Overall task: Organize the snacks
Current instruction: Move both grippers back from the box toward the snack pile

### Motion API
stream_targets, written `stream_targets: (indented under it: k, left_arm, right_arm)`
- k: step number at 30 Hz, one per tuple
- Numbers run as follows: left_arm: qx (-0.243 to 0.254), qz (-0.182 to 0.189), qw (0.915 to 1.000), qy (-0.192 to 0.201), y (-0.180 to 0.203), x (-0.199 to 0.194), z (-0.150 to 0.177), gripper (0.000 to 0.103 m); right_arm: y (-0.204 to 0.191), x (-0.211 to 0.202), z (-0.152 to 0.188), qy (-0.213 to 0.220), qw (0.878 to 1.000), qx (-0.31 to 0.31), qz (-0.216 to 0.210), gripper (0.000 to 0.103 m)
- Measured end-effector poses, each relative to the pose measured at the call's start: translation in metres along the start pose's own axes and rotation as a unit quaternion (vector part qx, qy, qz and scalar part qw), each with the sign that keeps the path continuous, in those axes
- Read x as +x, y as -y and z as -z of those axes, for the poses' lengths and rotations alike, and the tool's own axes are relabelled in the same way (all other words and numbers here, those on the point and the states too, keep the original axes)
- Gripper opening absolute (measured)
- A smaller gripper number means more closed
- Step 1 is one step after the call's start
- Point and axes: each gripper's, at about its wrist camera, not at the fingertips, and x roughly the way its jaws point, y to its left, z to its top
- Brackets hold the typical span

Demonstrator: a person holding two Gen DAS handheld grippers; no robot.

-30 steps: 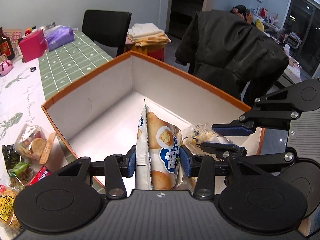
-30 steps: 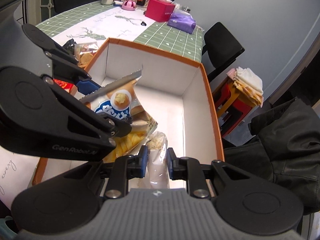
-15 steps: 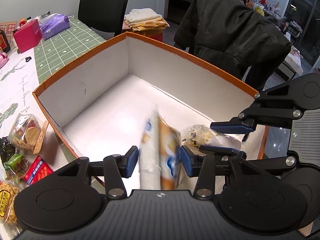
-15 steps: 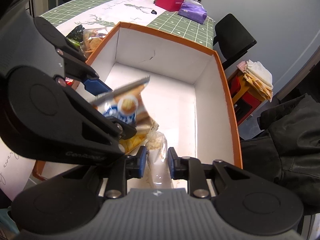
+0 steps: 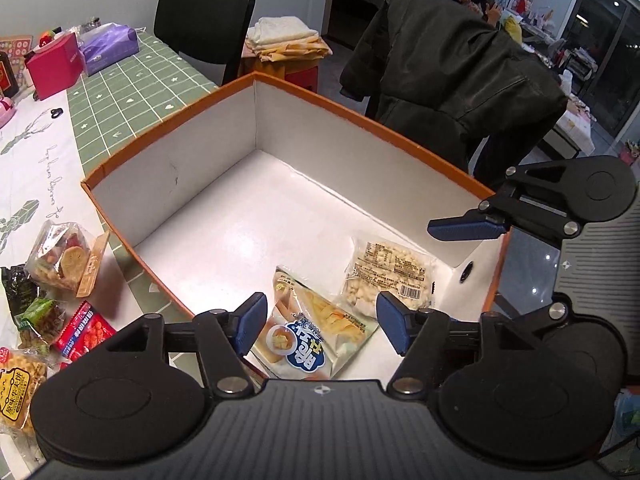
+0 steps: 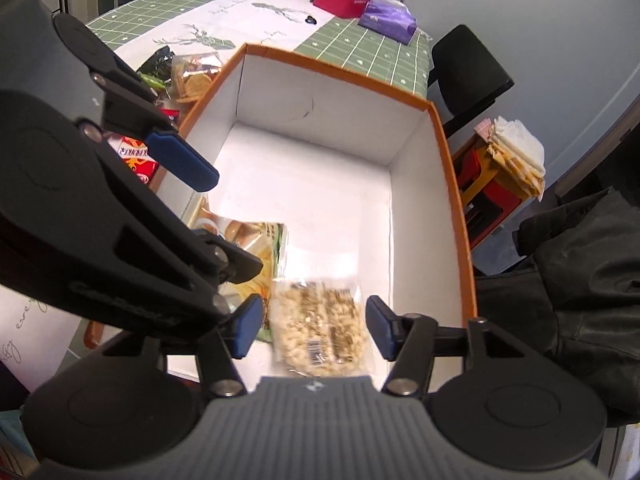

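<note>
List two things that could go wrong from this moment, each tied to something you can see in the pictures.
1. Both open grippers, left and right, hang close together over the box; they may collide when pulling out.
2. The chip bag and the nut pack lie overlapping in one corner; later snacks could pile up there.

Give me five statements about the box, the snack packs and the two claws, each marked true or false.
1. Two snack packs lie flat on the floor of the orange-rimmed box. True.
2. The left claw grips the blue-logo snack pack. False: its jaws stand open above the pack.
3. The right claw is open. True.
4. The clear pack of pale pieces lies outside the box. False: it lies inside, beside the other pack.
5. Every snack is boxed. False: the cookie pack and others lie on the table.
</note>
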Motion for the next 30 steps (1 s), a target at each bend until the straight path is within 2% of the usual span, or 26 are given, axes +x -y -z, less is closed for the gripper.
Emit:
stream_targets:
  k: [3, 6, 8, 13, 15, 16, 17, 24, 28, 30]
  left_arm:
    - [0.002, -0.002, 0.9998, 0.018, -0.004, -0.016, 0.002, 0.074]
    - [-0.002, -0.004, 0.9990, 0.044, -0.011, -0.037, 0.008, 0.074]
    - [-0.010, -0.009, 0.9979, 0.064, -0.018, -0.050, 0.012, 0.075]
    - [-0.032, -0.053, 0.9913, 0.117, -0.039, -0.079, 0.028, 0.076]
    - [-0.042, -0.069, 0.9878, 0.133, -0.049, -0.088, 0.036, 0.076]
    - [-0.048, -0.075, 0.9862, 0.139, -0.054, -0.090, 0.041, 0.076]
    - [-0.055, -0.081, 0.9844, 0.146, -0.060, -0.094, 0.045, 0.076]
    - [-0.097, -0.137, 0.9728, 0.159, -0.099, -0.109, 0.080, 0.076]
    - [-0.126, -0.148, 0.9674, 0.162, -0.123, -0.113, 0.100, 0.076]
    - [-0.142, -0.149, 0.9643, 0.167, -0.134, -0.113, 0.110, 0.076]
  right_arm:
    - [0.001, -0.012, -0.004, 0.016, 1.000, 0.006, 0.006, 0.057]
    - [0.001, -0.026, -0.009, 0.044, 0.999, 0.023, 0.012, 0.068]
    - [0.000, -0.034, -0.013, 0.061, 0.997, 0.038, 0.013, 0.070]
    - [-0.012, -0.049, -0.027, 0.102, 0.991, 0.085, -0.007, 0.070]
    - [-0.020, -0.052, -0.033, 0.117, 0.988, 0.100, -0.022, 0.078]
    - [-0.026, -0.055, -0.036, 0.127, 0.986, 0.105, -0.030, 0.087]
    - [-0.032, -0.056, -0.039, 0.136, 0.984, 0.106, -0.036, 0.089]
    - [-0.081, -0.059, -0.054, 0.175, 0.976, 0.104, -0.072, 0.090]
    - [-0.106, -0.049, -0.063, 0.178, 0.972, 0.121, -0.098, 0.090]
    - [-0.117, -0.040, -0.067, 0.175, 0.970, 0.131, -0.106, 0.086]
